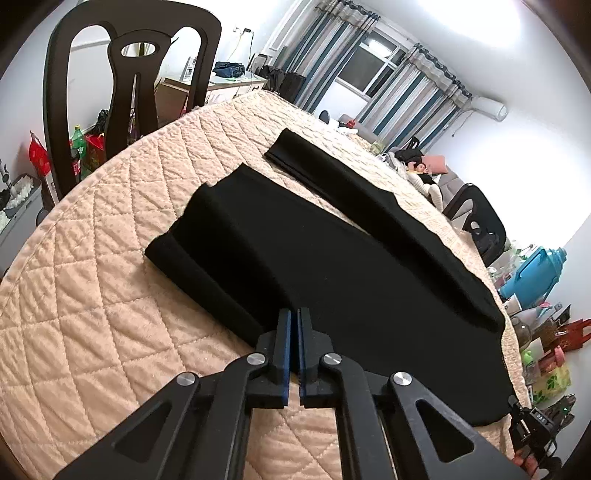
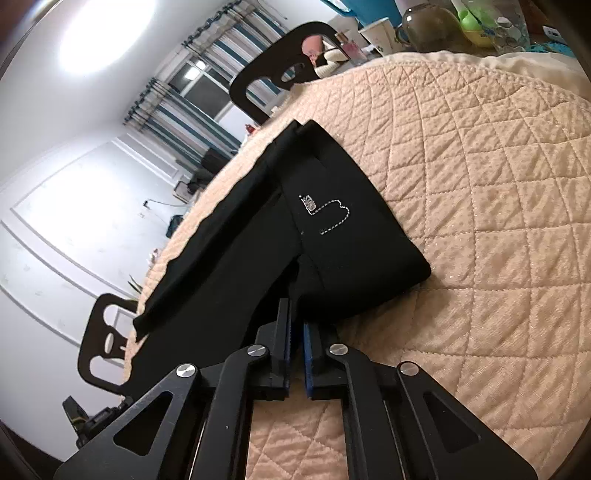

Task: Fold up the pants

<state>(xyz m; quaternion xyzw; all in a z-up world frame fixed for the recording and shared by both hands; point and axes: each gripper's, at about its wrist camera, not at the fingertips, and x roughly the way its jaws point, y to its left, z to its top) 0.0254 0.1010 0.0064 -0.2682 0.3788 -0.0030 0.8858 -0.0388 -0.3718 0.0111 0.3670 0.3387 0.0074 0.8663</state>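
Note:
Black pants [image 1: 332,258] lie flat on a peach quilted table cover [image 1: 92,295], the two legs spread in a narrow V toward the far side. My left gripper [image 1: 294,314] is shut, its blue pads pinching the near edge of the closer leg. In the right wrist view the waist end of the pants [image 2: 351,251] shows a white stitched pocket design [image 2: 327,214]. There my right gripper [image 2: 295,308] is shut on the pants' near edge, where the cloth bunches up slightly at its tips.
A dark wooden chair [image 1: 129,92] stands at the table's far left. Two more chair backs [image 2: 280,48] [image 2: 99,350] ring the table. A blue jug [image 1: 535,269], cups [image 2: 380,33] and jars crowd the right edge. The cover [image 2: 498,221] is bare on the right.

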